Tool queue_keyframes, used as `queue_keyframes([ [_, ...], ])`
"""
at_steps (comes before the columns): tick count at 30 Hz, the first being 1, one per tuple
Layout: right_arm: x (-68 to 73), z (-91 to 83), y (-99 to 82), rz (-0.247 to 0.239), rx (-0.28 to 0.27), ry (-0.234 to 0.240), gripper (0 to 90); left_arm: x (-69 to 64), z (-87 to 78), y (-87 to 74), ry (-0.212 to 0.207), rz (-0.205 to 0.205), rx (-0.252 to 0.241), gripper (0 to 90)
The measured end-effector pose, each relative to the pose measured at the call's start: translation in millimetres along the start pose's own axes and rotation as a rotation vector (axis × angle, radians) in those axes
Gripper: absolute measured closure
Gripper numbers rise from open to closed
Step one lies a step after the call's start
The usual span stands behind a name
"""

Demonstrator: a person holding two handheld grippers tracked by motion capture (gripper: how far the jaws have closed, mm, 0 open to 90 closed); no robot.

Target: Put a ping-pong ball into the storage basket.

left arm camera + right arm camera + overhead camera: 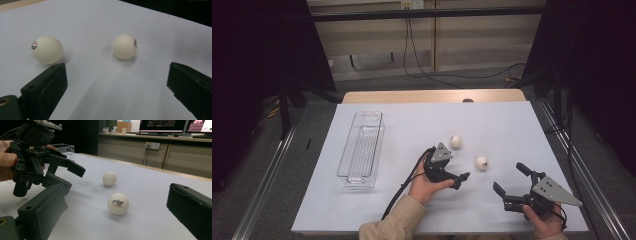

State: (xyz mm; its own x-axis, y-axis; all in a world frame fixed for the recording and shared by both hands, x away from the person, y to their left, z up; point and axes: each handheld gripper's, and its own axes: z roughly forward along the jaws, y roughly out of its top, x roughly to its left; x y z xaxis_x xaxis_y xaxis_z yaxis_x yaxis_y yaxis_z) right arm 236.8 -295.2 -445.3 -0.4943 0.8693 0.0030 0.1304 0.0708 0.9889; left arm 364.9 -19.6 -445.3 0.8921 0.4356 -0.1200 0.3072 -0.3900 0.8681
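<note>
Two white table-tennis balls lie on the white sheet (412,210) that covers the table, well apart from each other: the nearer ball (481,162) sits on the person's right side of the middle, and the farther ball (455,141) rests a little beyond it and to its left. In the right gripper view the nearer ball (118,203) shows red and black printing, with the farther ball (109,178) behind it. The left gripper (461,180), held in the left hand (424,186), hangs just short of the nearer ball with its jaws spread wide and nothing between them; its own view shows both balls lying ahead of the jaw tips, neither touched. The right gripper (511,178), held in the right hand (543,222), stands near the table's front edge, its jaws likewise wide apart and empty, pointing toward the nearer ball. Off to the left, a clear plastic bin (362,150) lies lengthwise on the sheet, well away from both balls
</note>
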Motion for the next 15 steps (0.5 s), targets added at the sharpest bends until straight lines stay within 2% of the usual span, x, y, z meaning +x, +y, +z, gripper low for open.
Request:
queue_keyframes([
  [15, -0.4, 0.5, 0.0, -0.003, 0.000, 0.002, 1.4, -1.4, 4.3, 0.6, -0.007, 0.005, 0.012, 2.9],
])
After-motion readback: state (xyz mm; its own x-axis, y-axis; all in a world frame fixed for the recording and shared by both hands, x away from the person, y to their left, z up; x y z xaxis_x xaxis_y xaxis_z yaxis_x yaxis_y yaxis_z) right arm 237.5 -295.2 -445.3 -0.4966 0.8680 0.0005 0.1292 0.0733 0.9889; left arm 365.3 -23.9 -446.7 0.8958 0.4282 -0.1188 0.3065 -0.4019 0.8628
